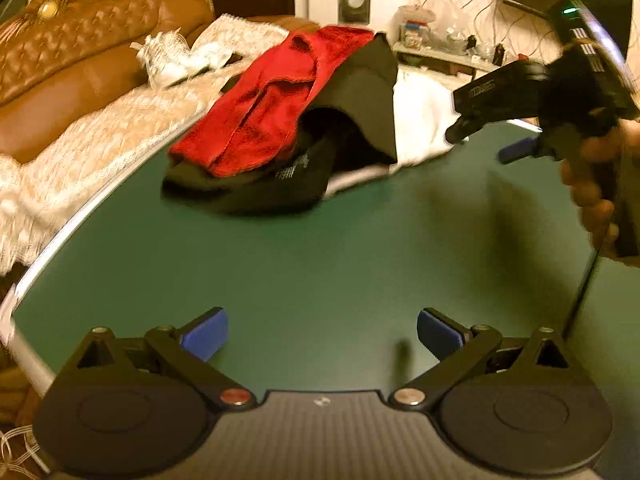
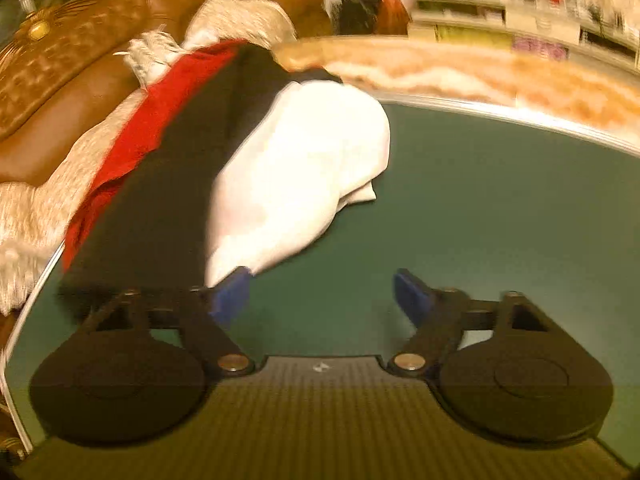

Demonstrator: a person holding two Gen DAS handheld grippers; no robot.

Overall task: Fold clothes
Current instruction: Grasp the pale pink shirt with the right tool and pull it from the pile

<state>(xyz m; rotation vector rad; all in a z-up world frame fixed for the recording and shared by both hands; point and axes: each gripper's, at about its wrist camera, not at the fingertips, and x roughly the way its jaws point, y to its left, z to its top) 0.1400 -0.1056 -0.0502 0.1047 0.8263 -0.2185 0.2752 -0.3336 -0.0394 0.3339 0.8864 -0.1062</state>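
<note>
My left gripper (image 1: 322, 334) and right gripper (image 2: 322, 294) gape empty over the green bench (image 1: 320, 264); heaped red, black and white clothes (image 1: 280, 120) at 12 o'clock (blurred).

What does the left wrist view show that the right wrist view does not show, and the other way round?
Only the left wrist view shows the right gripper from outside, held in a hand, and the open left gripper over bare green table. Only the right wrist view shows the right gripper's open jaws up close, with the white cloth by one pad, and blurred shelves. Both show the pile: red cloth, black cloth, white cloth, and the brown sofa.
</note>
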